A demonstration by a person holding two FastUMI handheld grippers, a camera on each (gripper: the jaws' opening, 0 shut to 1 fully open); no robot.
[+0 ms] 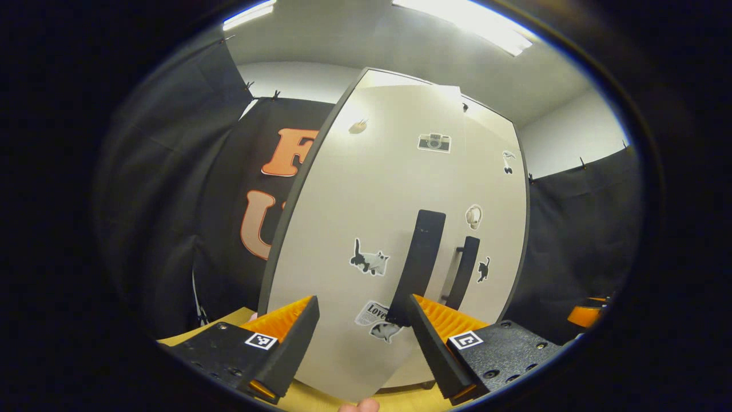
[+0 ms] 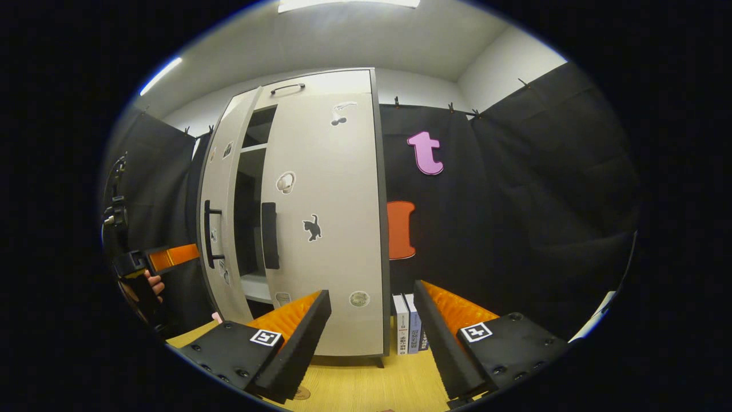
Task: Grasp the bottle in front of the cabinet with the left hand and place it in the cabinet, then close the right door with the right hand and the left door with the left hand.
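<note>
Two pale doors on the cabinet [image 2: 320, 217], stickered, black handles. Left door [image 1: 366, 229] ajar, just ahead of the left gripper [image 1: 357, 337], fingers spread. Right door [image 2: 326, 212] shut, beyond the right gripper [image 2: 372, 337], likewise spread.

Legible text is limited to the word "Love" on a newspaper-style sticker [image 1: 372, 313] low on the left door [image 1: 366, 217], just beside the foot of its black handle [image 1: 420, 257], as seen in the left gripper view. The spines of the two books [image 2: 409, 323] standing beside the cabinet [image 2: 343, 229] in the right gripper view carry print too small to read.
</note>
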